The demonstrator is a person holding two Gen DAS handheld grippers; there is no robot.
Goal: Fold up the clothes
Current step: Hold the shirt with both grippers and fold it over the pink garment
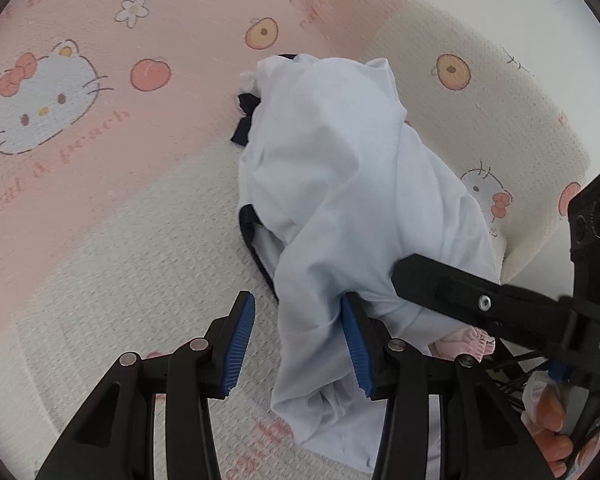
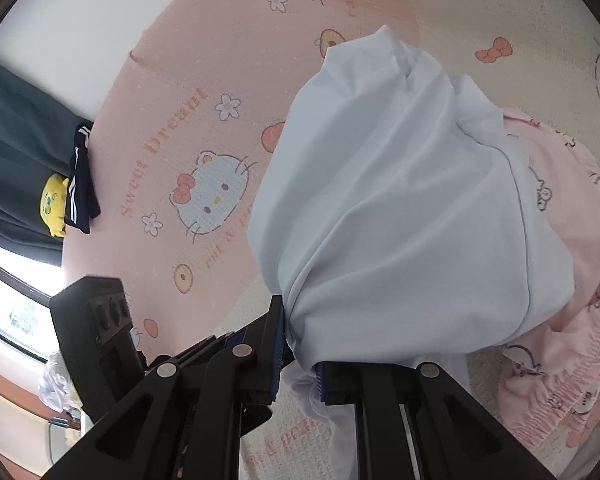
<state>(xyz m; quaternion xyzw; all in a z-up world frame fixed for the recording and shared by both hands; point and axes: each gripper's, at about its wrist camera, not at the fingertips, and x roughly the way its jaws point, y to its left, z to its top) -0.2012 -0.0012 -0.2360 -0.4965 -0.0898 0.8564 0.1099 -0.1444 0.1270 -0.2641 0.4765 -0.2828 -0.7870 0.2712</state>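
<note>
The bed cover (image 1: 100, 208), pink and cream with cat and peach prints, fills most of both views. Its broad pink stretch lies bare beyond the clothes, and its near cream strip under the grippers is bare too. Its far right edge curves down to white floor in the left wrist view.

The white garment (image 1: 340, 184) lies bunched in a long heap across the cover's middle, navy trim showing at its left side. A pink printed garment (image 2: 572, 320) lies just beside it toward the cover's right edge, partly under it.

The right gripper (image 2: 300, 360) is clamped narrow on the white garment's near end, cloth pinched between its blue pads. The left gripper (image 1: 300, 352) stands part open; the garment's hanging end drapes against its right pad, though whether the left pad touches cloth is hard to tell.

At the cover's left edge lie a navy striped garment (image 2: 80, 184) and a yellow plush toy (image 2: 54, 204), beside dark fabric (image 2: 16, 152).
</note>
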